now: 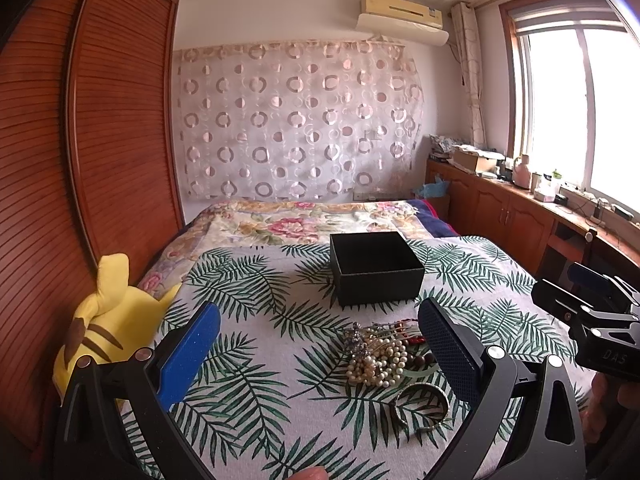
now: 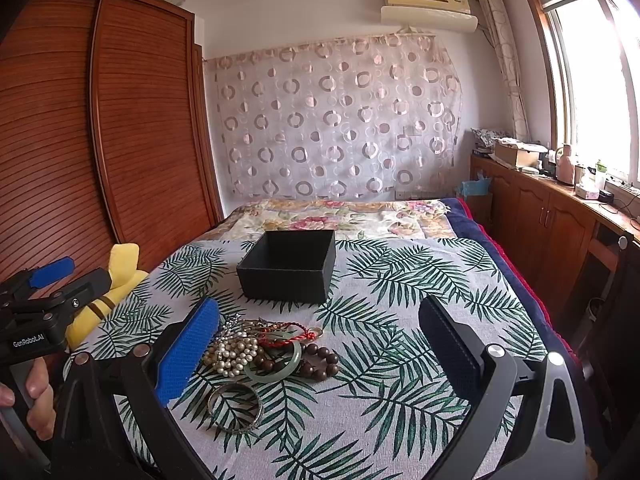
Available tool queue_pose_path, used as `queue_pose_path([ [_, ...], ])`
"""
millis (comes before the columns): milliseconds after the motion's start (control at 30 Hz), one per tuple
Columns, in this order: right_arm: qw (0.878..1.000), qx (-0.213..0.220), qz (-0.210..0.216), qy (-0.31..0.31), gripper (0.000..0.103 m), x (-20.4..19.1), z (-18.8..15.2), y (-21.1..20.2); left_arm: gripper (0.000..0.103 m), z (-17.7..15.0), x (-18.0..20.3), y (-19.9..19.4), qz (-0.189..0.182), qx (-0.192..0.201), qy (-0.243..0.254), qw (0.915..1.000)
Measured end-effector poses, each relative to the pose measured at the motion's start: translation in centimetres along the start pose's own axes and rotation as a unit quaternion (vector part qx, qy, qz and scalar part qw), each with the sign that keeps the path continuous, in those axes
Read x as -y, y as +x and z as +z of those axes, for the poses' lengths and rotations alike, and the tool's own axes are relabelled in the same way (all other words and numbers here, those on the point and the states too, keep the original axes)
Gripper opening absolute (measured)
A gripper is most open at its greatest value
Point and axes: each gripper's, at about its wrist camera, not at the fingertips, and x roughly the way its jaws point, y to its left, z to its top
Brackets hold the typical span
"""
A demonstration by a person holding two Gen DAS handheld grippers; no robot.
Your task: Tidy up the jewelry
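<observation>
The bed [image 2: 420,280], covered with a palm-leaf cloth, is the biggest thing here, and every place below is given from the black box [image 2: 289,266] that stands open and empty in the middle of it. On the near side of the box, a little apart from it, lies the jewelry pile [image 2: 264,350]: a pearl strand [image 2: 234,356], a green bangle [image 2: 276,366], brown wooden beads [image 2: 320,362], a red cord [image 2: 292,336]. A metal bangle [image 2: 235,408] lies alone, still farther from the box and just beside the pile.

Both tools hover on the near side of the pile and point toward the box. The left gripper [image 1: 320,344] has its jaws spread wide and holds nothing; the right gripper [image 2: 320,344] is the same, wide apart and empty.

The relation that decides the coming move: in the right wrist view the pile sits left of the centre line, close to the left finger, while in the left wrist view it sits right of centre, close to the right finger. So the pile lies between the two tools; I judge neither hand is clearly nearer. The pile has no clear long axis, and the metal bangle lies flat.

Writing: "GenRobot.AI" on the left tool body, and "DAS" on the right one; the rest is cut off.
</observation>
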Motion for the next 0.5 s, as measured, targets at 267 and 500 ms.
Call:
queue_pose_path([
  [267,1.000,0.000,0.001,0.000,0.101,-0.04,-0.03,-0.02,0.096,-0.05,-0.01,0.01,0.000,0.001,0.000,1.0000],
  [500,1.000,0.001,0.001,-0.001,0.101,-0.07,-0.04,-0.05,0.096,-0.08,-0.02,0.03,0.000,0.001,0.000,1.0000],
])
